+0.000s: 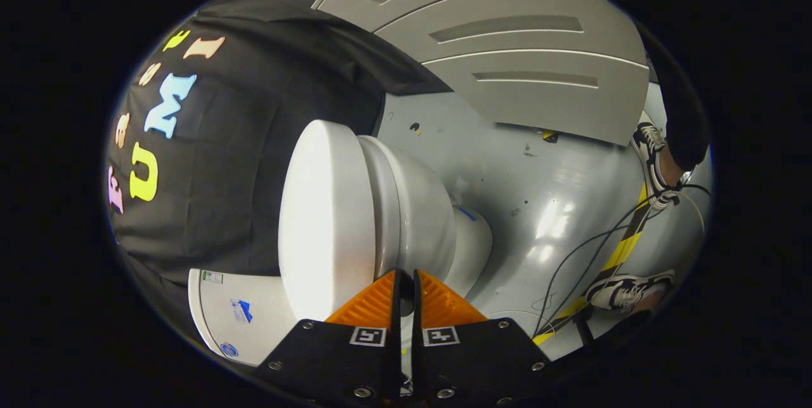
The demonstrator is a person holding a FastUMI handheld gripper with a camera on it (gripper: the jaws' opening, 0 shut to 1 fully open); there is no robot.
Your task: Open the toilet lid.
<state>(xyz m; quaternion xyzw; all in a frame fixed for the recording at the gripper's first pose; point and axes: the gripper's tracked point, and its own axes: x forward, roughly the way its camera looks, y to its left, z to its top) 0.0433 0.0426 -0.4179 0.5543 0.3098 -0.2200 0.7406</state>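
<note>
The view is rolled on its side. The white toilet stands on the grey floor just ahead of the fingers. Its lid lies flat down on the seat, with the bowl beneath and the pedestal running to the floor. The white tank is close beside the fingers, behind the lid. My gripper is shut, with only a thin slit between the fingers and nothing seen in it. Its tips sit against the toilet's near side, at about the level of the seat and just under the lid's rim.
A person's two shoes stand on the glossy grey floor beyond the toilet. Thin cables and a yellow-black tape stripe cross the floor there. A grey slotted panel stands farther off.
</note>
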